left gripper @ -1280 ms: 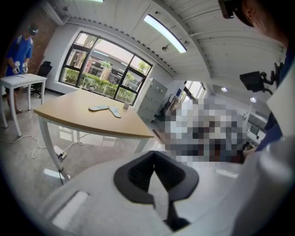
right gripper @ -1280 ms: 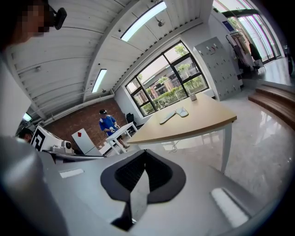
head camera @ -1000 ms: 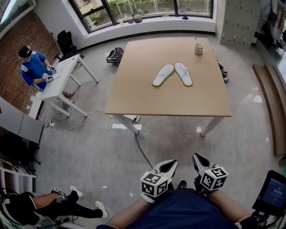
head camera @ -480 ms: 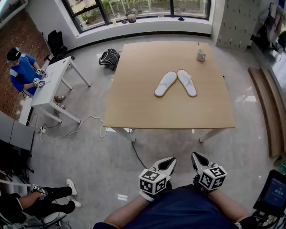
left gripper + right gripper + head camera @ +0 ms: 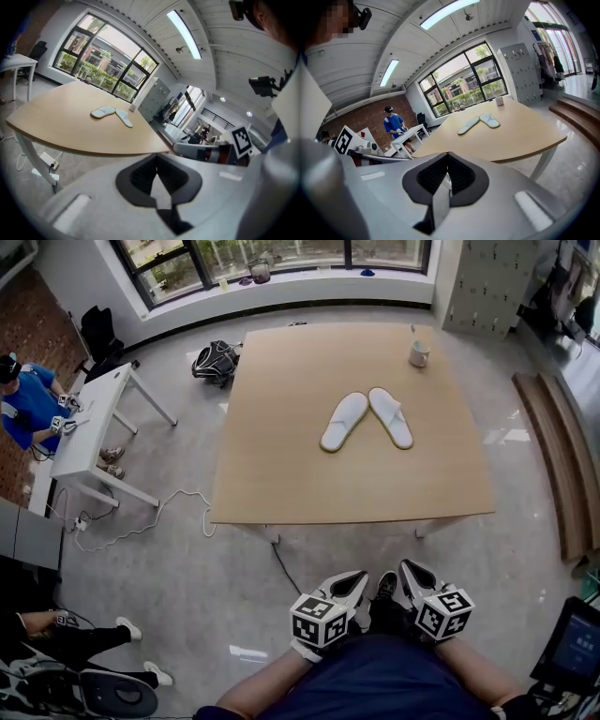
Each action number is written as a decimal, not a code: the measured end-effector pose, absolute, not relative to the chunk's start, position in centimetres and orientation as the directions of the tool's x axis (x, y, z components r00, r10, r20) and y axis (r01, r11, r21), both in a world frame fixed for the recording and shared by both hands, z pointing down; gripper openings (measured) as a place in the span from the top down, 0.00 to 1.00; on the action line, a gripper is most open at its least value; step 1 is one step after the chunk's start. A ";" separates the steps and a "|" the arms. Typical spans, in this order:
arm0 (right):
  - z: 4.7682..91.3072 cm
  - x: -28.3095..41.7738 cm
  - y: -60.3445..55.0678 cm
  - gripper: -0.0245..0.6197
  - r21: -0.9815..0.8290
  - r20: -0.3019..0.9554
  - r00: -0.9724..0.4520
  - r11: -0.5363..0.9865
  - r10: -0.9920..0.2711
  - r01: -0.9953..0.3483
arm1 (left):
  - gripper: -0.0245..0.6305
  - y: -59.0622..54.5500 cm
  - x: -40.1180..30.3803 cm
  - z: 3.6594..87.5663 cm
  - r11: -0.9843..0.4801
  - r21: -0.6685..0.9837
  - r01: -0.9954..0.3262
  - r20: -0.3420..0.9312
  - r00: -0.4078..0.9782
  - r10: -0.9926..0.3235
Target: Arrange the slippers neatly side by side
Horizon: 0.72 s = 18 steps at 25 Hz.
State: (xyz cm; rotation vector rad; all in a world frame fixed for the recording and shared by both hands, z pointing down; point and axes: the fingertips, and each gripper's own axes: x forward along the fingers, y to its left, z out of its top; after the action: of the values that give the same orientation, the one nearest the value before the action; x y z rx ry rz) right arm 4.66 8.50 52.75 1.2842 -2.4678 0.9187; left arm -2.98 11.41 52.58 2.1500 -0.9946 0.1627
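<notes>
1. Slippers [image 5: 366, 419] lie mid-table [image 5: 281, 474], well clear of all edges, with bare top around them.
2. Their long axes form a V: far ends nearly meet, near ends splay.
3. Mug [image 5: 419, 354] sits at the table's far right corner.
4. Left gripper [image 5: 359, 577] and right gripper [image 5: 406, 570] are off the table's near edge, jaws together, empty.

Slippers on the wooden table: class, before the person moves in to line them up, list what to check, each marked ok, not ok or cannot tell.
1. Both slippers on the table: ok, the left slipper and right slipper lie on top.
2. Slippers parallel: not ok, they form a V, with far ends close and near ends spread.
3. Left gripper empty: ok, shut on nothing.
4. Right gripper empty: ok, shut on nothing.
5. Grippers at the slippers: not ok, both are held by the person's body, short of the table.
6. Mug clear of the slippers: ok, it stands apart near the far right corner.
</notes>
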 end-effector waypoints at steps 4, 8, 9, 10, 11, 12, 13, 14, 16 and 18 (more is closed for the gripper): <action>53.3 4.5 6.6 0.95 -0.452 0.458 -0.600 0.409 -0.656 -0.793 | 0.96 9.7 -2.8 52.8 -0.420 0.579 -0.699 0.418 0.696 -0.584; 53.4 3.5 3.5 0.95 -0.478 0.440 -0.631 0.428 -0.639 -0.767 | 0.96 7.0 -3.6 52.7 -0.398 0.559 -0.728 0.440 0.667 -0.602; 53.5 3.3 2.5 0.95 -0.483 0.435 -0.639 0.435 -0.634 -0.760 | 0.96 6.2 -3.8 52.7 -0.392 0.551 -0.737 0.444 0.656 -0.610; 53.6 3.2 1.6 0.95 -0.487 0.430 -0.648 0.444 -0.629 -0.753 | 0.96 5.2 -3.9 52.7 -0.386 0.543 -0.746 0.447 0.646 -0.620; 53.8 3.3 0.6 0.95 -0.489 0.424 -0.657 0.453 -0.623 -0.745 | 0.96 4.2 -3.9 52.9 -0.381 0.536 -0.754 0.448 0.636 -0.628; 54.0 3.4 -0.5 0.95 -0.492 0.420 -0.666 0.462 -0.617 -0.738 | 0.96 3.3 -3.6 53.1 -0.377 0.531 -0.759 0.449 0.629 -0.634; 54.2 3.8 -1.5 0.95 -0.494 0.416 -0.671 0.467 -0.614 -0.733 | 0.96 2.4 -3.2 53.2 -0.377 0.527 -0.762 0.450 0.627 -0.636; 54.2 4.1 -2.5 0.95 -0.497 0.412 -0.674 0.469 -0.612 -0.730 | 0.96 1.6 -2.6 53.2 -0.382 0.523 -0.762 0.451 0.627 -0.635; 53.9 4.8 -4.4 0.95 -0.503 0.410 -0.677 0.467 -0.612 -0.727 | 0.96 0.1 -1.5 52.6 -0.400 0.513 -0.760 0.452 0.635 -0.626; 53.6 5.1 -6.1 0.95 -0.512 0.409 -0.684 0.468 -0.604 -0.720 | 0.96 -1.4 -0.7 52.0 -0.416 0.498 -0.761 0.456 0.637 -0.621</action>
State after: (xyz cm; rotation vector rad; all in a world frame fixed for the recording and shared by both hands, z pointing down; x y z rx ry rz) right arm 5.11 -6.08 53.62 1.1581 -2.5417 1.0110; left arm -0.72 -1.40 52.04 2.1659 -1.0730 0.2603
